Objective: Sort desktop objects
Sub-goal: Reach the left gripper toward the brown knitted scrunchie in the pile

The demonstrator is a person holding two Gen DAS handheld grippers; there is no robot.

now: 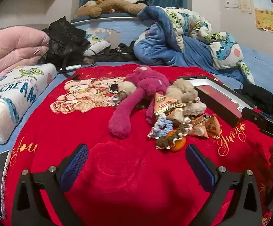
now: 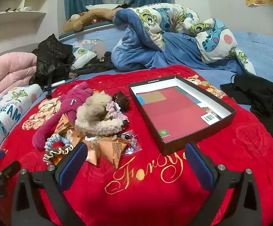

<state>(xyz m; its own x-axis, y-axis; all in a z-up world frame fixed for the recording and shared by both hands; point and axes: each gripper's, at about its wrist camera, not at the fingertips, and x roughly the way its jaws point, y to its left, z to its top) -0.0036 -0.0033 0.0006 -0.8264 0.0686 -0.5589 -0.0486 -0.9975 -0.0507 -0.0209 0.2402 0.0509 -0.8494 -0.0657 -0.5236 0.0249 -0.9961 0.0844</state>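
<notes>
Pile of small items on red blanket (image 2: 155, 188), left of box:
- Magenta plush toy (image 2: 68, 109), lying flat, one long limb stretched toward the near edge.
- Beige fluffy plush (image 2: 95, 113), resting against the magenta one.
- Scrunchies: blue-white (image 2: 58, 141), brown (image 2: 57, 151), lilac (image 2: 114, 111).
- Copper foil pyramid packets (image 2: 112, 148), several, at the near side.
- Shallow black box (image 2: 181, 111), open, white inner walls, red sheet inside.

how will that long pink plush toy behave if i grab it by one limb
The long pink plush toy likely droops: its limbs lie limp across the red blanket. Probably light and easy to pinch, being fuzzy. It may drag the beige fluffy toy lying against it.
</notes>
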